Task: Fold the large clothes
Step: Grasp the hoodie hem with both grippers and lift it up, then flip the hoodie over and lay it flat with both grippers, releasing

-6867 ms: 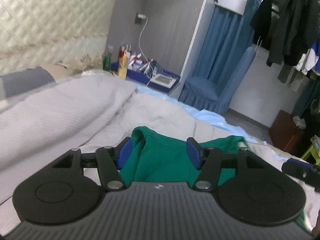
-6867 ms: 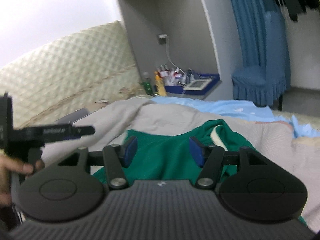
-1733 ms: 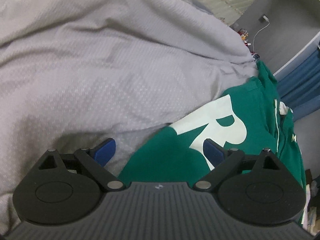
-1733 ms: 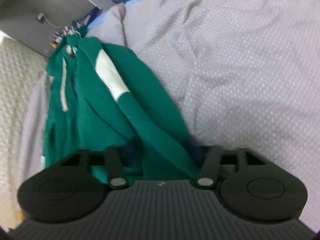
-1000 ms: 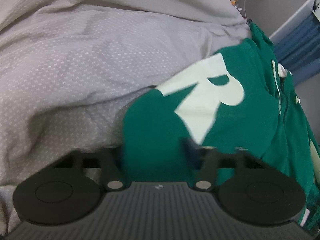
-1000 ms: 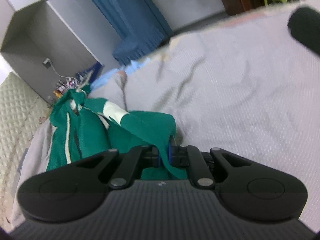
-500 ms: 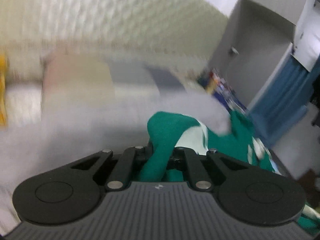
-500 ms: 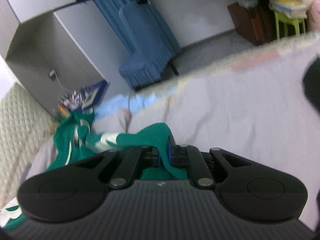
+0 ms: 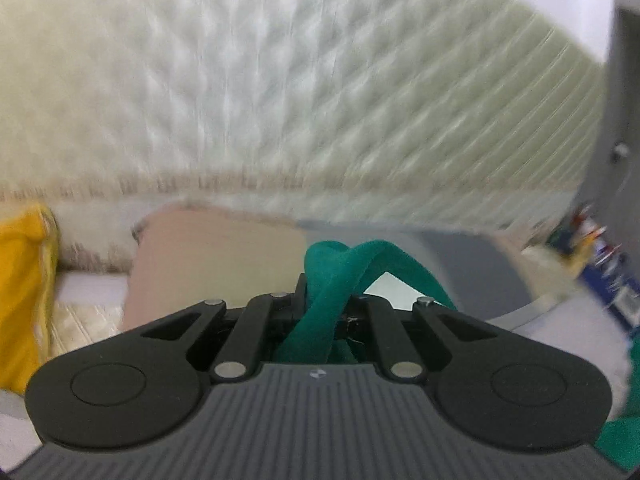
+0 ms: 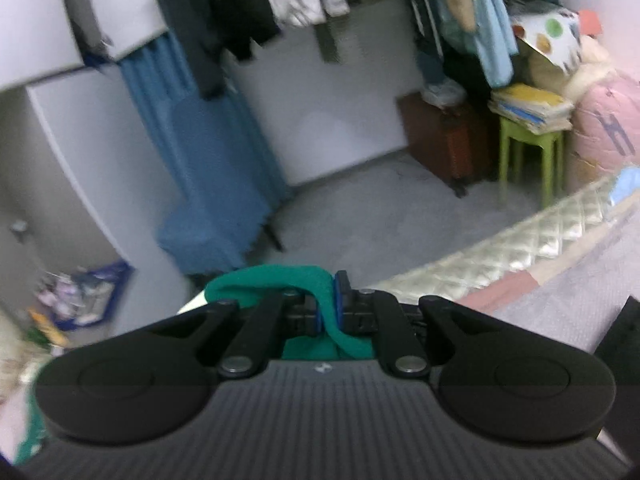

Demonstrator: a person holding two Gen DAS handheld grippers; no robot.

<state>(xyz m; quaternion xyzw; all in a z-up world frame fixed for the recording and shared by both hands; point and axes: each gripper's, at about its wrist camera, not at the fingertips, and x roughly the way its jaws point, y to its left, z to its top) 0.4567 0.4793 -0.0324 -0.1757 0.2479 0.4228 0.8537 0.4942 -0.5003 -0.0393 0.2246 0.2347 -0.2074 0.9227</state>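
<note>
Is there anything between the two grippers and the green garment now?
No. The left gripper and the right gripper are both shut directly on folds of the green garment; nothing visible comes between.

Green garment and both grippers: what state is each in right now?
left gripper: shut on a bunched fold of the green garment.
right gripper: shut on another edge of the green garment, cloth draped over its left finger.
green garment: pinched by both grippers, bunched, not yet folded flat.
</note>
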